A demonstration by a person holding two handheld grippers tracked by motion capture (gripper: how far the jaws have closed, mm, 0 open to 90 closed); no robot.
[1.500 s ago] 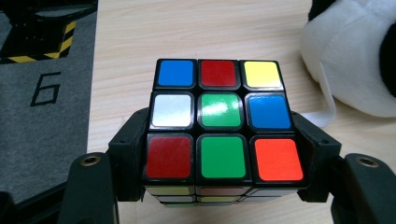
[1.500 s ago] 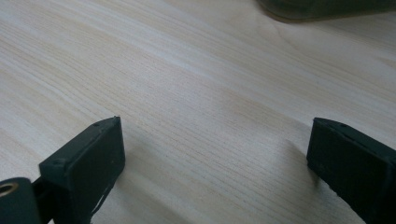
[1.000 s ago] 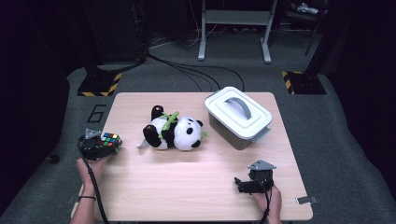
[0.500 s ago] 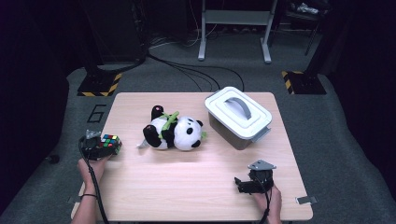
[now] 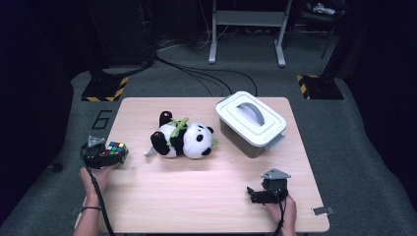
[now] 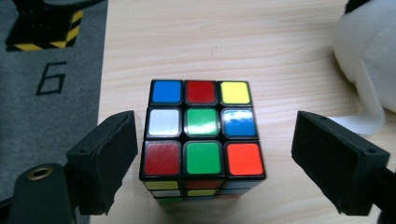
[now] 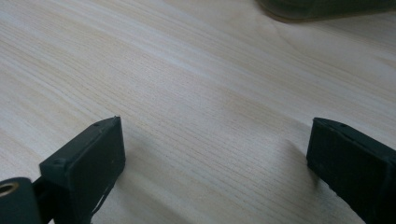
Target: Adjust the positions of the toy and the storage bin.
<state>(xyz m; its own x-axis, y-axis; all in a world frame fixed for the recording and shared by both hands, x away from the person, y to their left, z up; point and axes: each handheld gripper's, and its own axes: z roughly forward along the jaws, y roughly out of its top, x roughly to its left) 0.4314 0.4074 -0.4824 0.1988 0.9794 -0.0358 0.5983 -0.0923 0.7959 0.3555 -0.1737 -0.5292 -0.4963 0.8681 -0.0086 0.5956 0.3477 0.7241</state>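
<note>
The left gripper (image 6: pixel 212 163) has just been opening; its jaws stand wide, clear of the puzzle cube (image 6: pixel 203 140) between them at lower centre. Lifting carelessly could clip it toward the table's (image 5: pixel 196 196) edge. The cube, without a long axis, sits square, probably flat.

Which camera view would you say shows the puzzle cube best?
The left gripper view: the puzzle cube sits close up between the open left gripper, its coloured top stickers plain. The high view shows it small at the table's left edge.
</note>
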